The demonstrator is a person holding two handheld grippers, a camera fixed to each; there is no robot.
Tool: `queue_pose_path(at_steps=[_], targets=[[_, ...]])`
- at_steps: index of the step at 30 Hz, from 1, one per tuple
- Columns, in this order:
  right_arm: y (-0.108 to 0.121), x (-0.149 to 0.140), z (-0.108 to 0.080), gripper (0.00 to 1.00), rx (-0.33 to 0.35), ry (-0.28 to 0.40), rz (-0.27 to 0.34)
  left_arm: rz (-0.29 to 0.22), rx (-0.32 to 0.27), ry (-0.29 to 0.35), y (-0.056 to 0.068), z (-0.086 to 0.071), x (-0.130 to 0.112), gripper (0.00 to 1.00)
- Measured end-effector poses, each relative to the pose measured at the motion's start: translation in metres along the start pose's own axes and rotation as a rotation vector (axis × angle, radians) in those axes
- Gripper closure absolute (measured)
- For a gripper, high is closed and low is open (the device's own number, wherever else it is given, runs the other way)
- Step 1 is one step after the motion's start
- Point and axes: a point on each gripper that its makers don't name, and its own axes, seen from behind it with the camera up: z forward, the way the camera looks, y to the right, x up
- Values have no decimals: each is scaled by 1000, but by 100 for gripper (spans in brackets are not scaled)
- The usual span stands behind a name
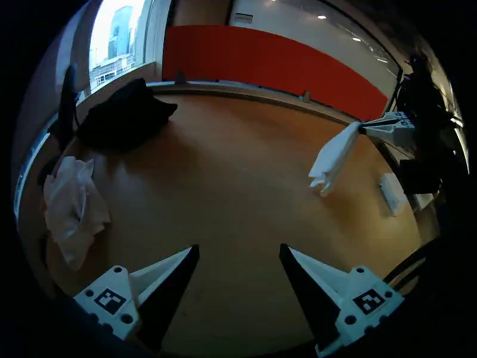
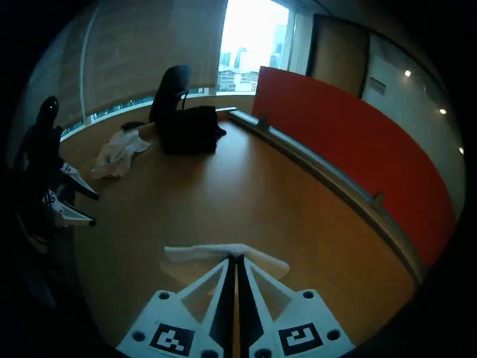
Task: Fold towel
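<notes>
Over the table (image 1: 238, 167) | left gripper (image 1: 238, 246) jaws wide, empty | right gripper (image 2: 236, 259) jaws clamped on towel (image 2: 200, 252)

Left gripper view: rides the left tongs (image 1: 237, 246), above the tabletop (image 1: 238, 179), facing the red partition (image 1: 268, 59).
Right gripper view: rides the right tongs (image 2: 235, 258), facing the window (image 2: 250, 36).
Shared: tabletop, red partition, black bag (image 1: 125, 113).

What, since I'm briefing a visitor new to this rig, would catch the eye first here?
Most striking is the white towel hanging over the wooden table, pinched in the right gripper. A bright red partition runs along the table's far edge. The left gripper is open, with a crumpled white cloth lying at the left of its view.
</notes>
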Motion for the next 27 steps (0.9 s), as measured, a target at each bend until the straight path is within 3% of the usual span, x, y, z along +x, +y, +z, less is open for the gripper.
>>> queue_pose_path(at_steps=[14, 27], targets=[[55, -28, -48, 97, -64, -7, 63, 33, -22, -7, 13, 10, 7, 0], [124, -74, -97, 96, -146, -39, 135, 47, -28, -16, 27, 16, 12, 0]])
